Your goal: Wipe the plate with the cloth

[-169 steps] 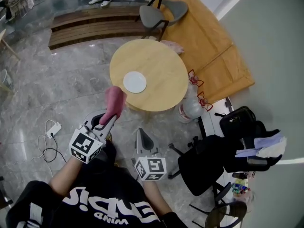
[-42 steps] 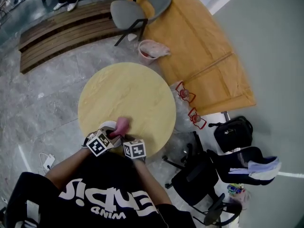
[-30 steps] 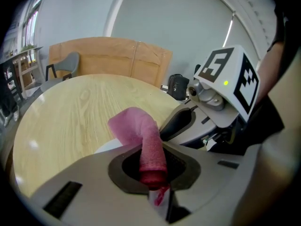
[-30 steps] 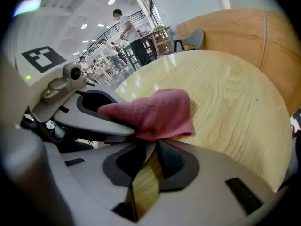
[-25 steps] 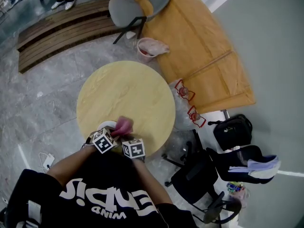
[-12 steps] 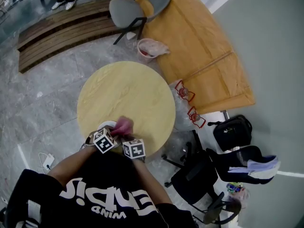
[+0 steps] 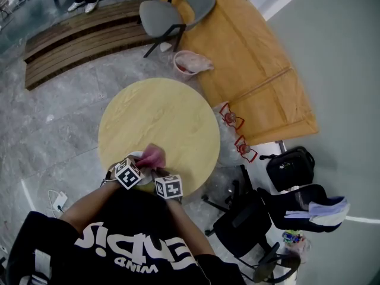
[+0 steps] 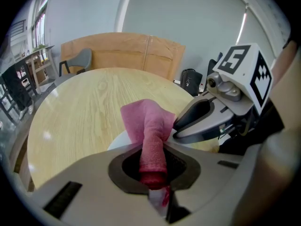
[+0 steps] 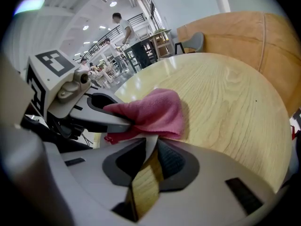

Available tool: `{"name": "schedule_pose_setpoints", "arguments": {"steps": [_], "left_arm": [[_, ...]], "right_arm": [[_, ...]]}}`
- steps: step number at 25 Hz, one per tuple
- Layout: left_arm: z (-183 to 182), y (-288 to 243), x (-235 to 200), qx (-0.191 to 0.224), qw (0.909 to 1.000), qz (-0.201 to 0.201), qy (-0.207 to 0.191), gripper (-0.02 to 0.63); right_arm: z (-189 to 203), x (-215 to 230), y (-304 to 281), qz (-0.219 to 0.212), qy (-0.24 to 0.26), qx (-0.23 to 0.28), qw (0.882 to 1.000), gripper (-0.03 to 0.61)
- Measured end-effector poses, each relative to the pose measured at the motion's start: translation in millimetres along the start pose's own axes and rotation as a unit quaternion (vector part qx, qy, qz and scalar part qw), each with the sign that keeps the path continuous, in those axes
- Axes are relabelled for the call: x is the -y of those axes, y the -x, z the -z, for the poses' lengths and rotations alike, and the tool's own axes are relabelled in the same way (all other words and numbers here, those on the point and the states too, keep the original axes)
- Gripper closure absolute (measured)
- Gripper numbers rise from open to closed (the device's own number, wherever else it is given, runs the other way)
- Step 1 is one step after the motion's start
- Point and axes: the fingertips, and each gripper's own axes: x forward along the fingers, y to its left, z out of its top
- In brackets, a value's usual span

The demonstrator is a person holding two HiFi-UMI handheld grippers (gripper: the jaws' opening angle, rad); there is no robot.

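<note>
A small white plate point(image 7: 134, 155) lies near the close left edge of the round wooden table point(image 7: 166, 108). A pink cloth point(image 7: 153, 155) rests on it, and my left gripper point(image 7: 145, 161) is shut on the cloth's bunched end. In the left gripper view the cloth point(image 8: 149, 124) stands up from between the jaws of the left gripper point(image 8: 153, 169), over the plate point(image 8: 118, 141). My right gripper point(image 7: 156, 174) comes in from the right; in its own view the right gripper point(image 9: 149, 150) is shut on the plate's thin white rim point(image 9: 151, 143), just under the cloth point(image 9: 157, 111).
Beyond the table stand a grey chair point(image 7: 178, 8) and a pink bucket point(image 7: 189, 62) holding cloth. Large wooden boards point(image 7: 261, 70) lie at the right, with red wire stands point(image 7: 230, 116) beside them. A black office chair point(image 7: 243, 218) and a bag point(image 7: 290, 166) are close on the right.
The person has walked up to the table since the earliest frame. Over the last second the left gripper has shifted slightly, moving the cloth on the plate; the right gripper stays put.
</note>
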Motion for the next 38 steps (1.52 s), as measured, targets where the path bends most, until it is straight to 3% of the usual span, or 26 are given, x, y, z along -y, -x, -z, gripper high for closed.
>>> {"name": "schedule_pose_setpoints", "arguments": {"steps": [13,20,38], "left_arm": [[15.4,16.1,-25.7,0.005,0.9982,-0.042,0.042,0.563],[21.8,20.8,-30.4,0.008,0.9973,-0.049,0.053,0.563],[30.9,34.4,-37.5,0.007,0.9958,-0.071,0.057,0.563]], "right_arm": [[1.0,1.3,0.2,-0.001,-0.02,0.015,1.0,0.485],[0.7,-0.4,0.6,0.011,-0.002,0.016,1.0,0.485],[0.3,-0.9,1.0,0.008,0.01,0.017,1.0,0.485]]}}
